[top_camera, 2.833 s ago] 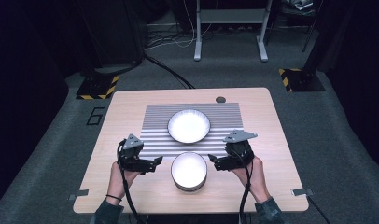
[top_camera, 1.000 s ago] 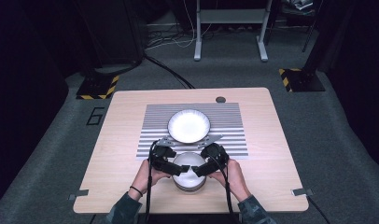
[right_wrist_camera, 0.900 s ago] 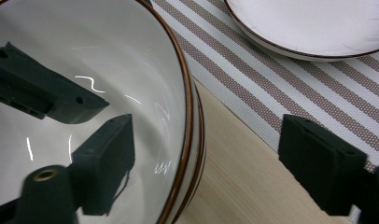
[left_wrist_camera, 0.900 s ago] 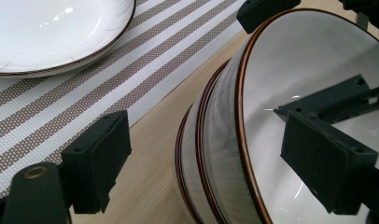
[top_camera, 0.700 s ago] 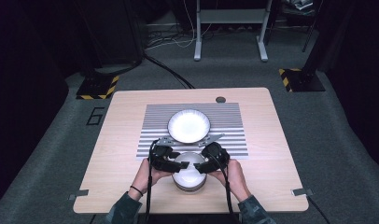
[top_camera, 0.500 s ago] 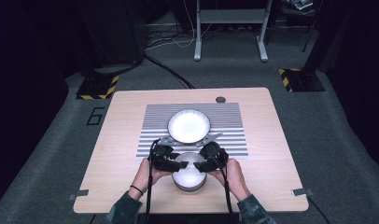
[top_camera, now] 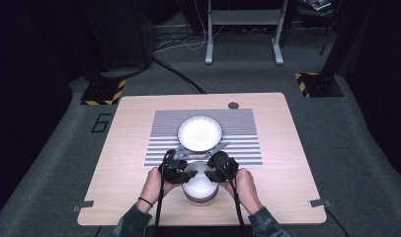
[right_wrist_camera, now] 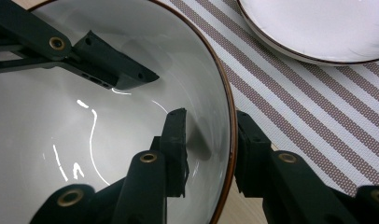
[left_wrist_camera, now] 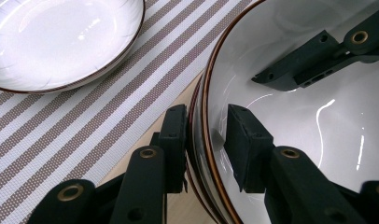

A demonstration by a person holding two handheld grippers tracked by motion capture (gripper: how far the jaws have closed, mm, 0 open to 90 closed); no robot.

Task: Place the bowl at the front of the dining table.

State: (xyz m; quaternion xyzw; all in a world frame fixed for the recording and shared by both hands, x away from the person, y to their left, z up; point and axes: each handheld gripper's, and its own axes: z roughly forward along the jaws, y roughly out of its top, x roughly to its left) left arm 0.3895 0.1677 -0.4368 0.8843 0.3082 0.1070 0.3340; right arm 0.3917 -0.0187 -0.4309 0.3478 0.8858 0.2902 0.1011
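Jaws of left gripper (left_wrist_camera: 204, 140) and right gripper (right_wrist_camera: 208, 149) just closed, rim of near bowl (top_camera: 201, 185) clamped both sides. Lift toward plate (top_camera: 199, 133) judged next.

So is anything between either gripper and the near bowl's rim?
Nothing visible. The left gripper and right gripper, jaws just closing, each straddle the near bowl's wall, one jaw inside and one outside.

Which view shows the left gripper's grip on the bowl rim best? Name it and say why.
The left gripper view: its jaws straddle the bowl rim, one inside, one outside, having just been closing. The high view shows the left gripper small at the bowl's edge. The right gripper view shows one of its jaws reaching into the bowl.
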